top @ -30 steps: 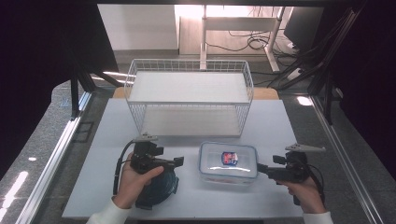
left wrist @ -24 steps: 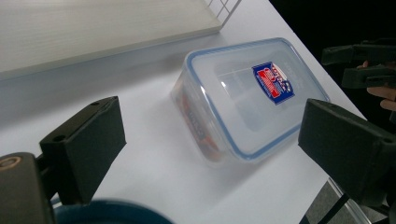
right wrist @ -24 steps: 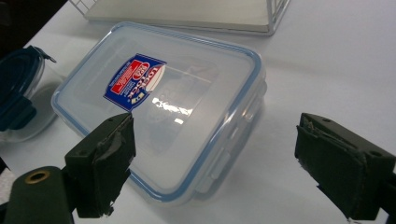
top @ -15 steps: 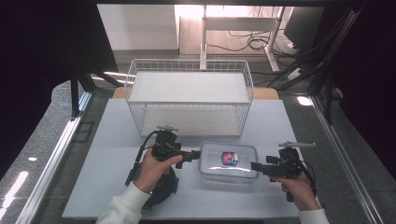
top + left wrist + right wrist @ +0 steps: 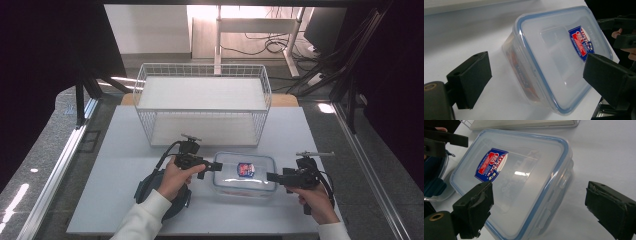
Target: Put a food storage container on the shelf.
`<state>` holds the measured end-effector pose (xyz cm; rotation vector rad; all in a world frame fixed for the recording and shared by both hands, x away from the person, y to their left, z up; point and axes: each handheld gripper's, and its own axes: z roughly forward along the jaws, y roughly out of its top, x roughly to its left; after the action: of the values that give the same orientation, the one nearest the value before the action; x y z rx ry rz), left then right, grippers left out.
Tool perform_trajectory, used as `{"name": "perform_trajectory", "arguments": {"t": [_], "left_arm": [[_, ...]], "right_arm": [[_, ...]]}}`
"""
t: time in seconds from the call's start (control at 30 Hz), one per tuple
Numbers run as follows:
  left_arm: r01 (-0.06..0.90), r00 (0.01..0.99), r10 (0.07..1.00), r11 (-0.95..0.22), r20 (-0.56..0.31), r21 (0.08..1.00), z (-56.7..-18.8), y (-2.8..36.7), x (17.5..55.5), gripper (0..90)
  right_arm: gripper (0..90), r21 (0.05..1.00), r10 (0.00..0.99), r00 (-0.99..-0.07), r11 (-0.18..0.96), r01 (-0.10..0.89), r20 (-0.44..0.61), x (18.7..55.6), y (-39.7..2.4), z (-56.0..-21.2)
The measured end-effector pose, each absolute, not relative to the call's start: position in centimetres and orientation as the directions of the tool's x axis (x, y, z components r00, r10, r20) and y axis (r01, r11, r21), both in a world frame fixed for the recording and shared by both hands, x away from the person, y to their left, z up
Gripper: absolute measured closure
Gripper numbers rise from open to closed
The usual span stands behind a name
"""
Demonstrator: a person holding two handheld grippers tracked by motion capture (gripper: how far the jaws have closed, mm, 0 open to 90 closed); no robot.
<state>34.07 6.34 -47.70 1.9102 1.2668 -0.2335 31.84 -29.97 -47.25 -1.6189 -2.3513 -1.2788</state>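
risk, lid clips: the right gripper (image 5: 270, 176) is coming in at the clear container's (image 5: 244, 173) short end, right where the side latch (image 5: 564, 179) is sitting, so if the jaws close there they're probably going to pop a clip instead of getting a hold on the box.

risk, sliding: the box is sitting loose on the white table (image 5: 125, 150), so a push from one side alone is going to scoot it or twist it away from the other gripper.

risk, lid only: the left gripper (image 5: 218, 166) is hovering at the blue-rimmed lid (image 5: 564, 57); pinching just that edge could be lifting the lid off the tub, assuming it isn't locked, and I can't really tell from here.

right gripper: jaws have just been opening and are now standing wide apart, one over the lid's corner, the other out over bare table. Holding nothing, touching nothing.

left gripper: jaws spread wide too, straddling the box's near end with gaps on both sides, so it's gripping nothing yet.

container: lying flat in the middle front of the table, between the two grippers, lid on, sticker (image 5: 244, 169) facing up.

blue round thing (image 5: 145, 186): sitting under the person's left forearm, easy to be dragging along by accident.

wire basket (image 5: 202, 82): standing further back, just behind the box, well clear of both hands.
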Motion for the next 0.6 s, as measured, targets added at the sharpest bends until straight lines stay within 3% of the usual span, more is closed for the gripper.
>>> {"name": "perform_trajectory", "arguments": {"t": [0.6], "left_arm": [[0.881, 0.453, 0.634, -0.208, -0.627, 0.425, -49.9, 4.4, 35.2, 9.7]], "right_arm": [[7.3, 0.553, 0.739, -0.412, 0.064, 0.831, 0.533, 32.6, -29.8, -48.9]]}}
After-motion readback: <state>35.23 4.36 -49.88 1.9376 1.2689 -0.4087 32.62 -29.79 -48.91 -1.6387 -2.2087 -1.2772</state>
